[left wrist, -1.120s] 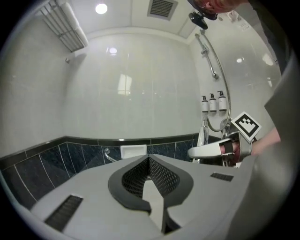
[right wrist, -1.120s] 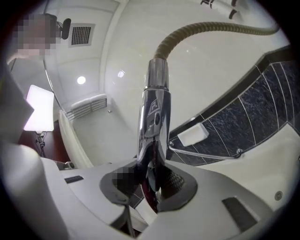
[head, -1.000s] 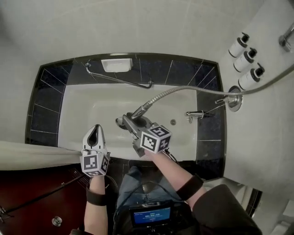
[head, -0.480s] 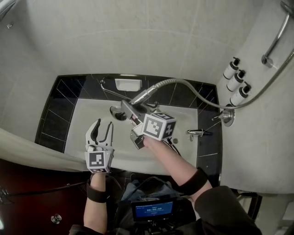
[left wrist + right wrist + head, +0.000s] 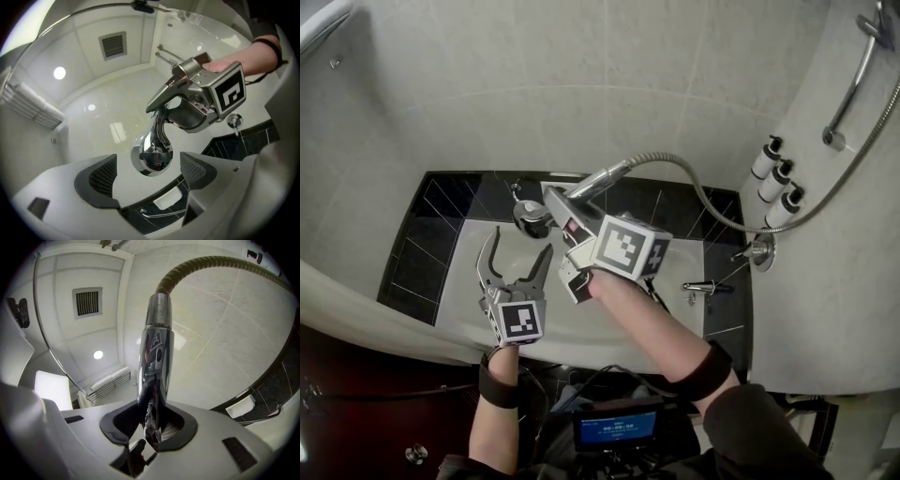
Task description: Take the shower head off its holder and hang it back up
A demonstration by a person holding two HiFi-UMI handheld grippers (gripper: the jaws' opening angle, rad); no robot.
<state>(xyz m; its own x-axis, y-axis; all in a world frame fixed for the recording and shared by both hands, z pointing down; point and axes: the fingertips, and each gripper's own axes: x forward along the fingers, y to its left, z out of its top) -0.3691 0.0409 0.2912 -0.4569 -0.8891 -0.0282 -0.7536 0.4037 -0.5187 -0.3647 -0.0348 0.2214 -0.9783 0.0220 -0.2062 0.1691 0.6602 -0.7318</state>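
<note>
While we've got the shower head (image 5: 532, 217) up in the air over the tub (image 5: 459, 281), sitting around 11 o'clock from the middle of the head view, here's how it looks to us. The right gripper (image 5: 562, 211) is clamped down on the chrome handle (image 5: 154, 362), pads pressing both sides, spray face pointing out past the tips. The left gripper (image 5: 520, 244) is hanging just beside it at about 8 o'clock. Its jaws have just been opening and now stand wide apart with nothing pinched. The round face only lines up between them from further off.

Handling-wise, we'd guess it's rigid and not very heavy, but that polished chrome looks slippery. The metal hose (image 5: 656, 156) loops off toward 3 o'clock and will probably tug and twist the handle as it moves. So we'd grab mid-handle, where the right claw already is, and not the round face, which gives the pads nothing flat to bite. If it starts rolling, the free claw could steady the neck.

The wall rail (image 5: 853, 80) is up at 2 o'clock, and we can't clearly make out the holder itself.
</note>
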